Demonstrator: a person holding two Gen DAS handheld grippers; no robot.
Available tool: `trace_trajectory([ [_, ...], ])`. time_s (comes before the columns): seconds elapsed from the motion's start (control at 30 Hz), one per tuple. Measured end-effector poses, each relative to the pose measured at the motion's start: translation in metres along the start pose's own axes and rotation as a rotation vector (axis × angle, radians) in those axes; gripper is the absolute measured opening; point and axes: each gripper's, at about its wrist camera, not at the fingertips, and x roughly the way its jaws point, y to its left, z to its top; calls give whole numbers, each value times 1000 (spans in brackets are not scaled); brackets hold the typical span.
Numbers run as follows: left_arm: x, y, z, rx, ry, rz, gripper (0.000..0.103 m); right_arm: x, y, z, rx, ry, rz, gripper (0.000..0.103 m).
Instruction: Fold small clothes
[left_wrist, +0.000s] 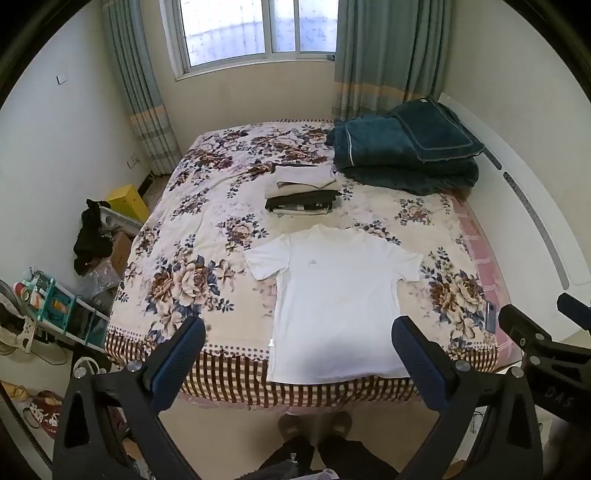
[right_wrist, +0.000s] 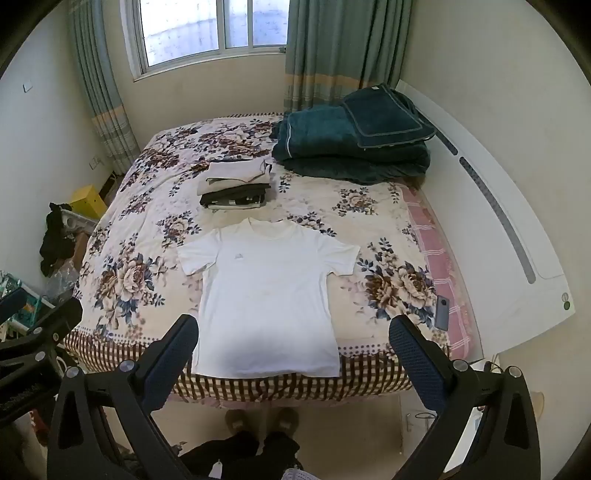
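A white T-shirt lies flat and face up on the floral bed cover, collar away from me, hem at the near edge; it also shows in the right wrist view. A stack of folded clothes sits behind it. My left gripper is open and empty, held above the shirt's hem. My right gripper is open and empty too, above the hem's right side. The right gripper's body shows at the right edge of the left wrist view.
Folded dark teal blankets lie at the bed's far right. A phone rests on the pink strip at the right edge. A white headboard runs along the right. Shelves, boxes and clutter stand left of the bed.
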Motion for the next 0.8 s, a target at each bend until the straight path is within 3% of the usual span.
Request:
trace_trajectory([
  [0.8, -2, -1, 4, -5, -15, -4, 103, 0, -5, 8, 0, -14, -6, 103],
])
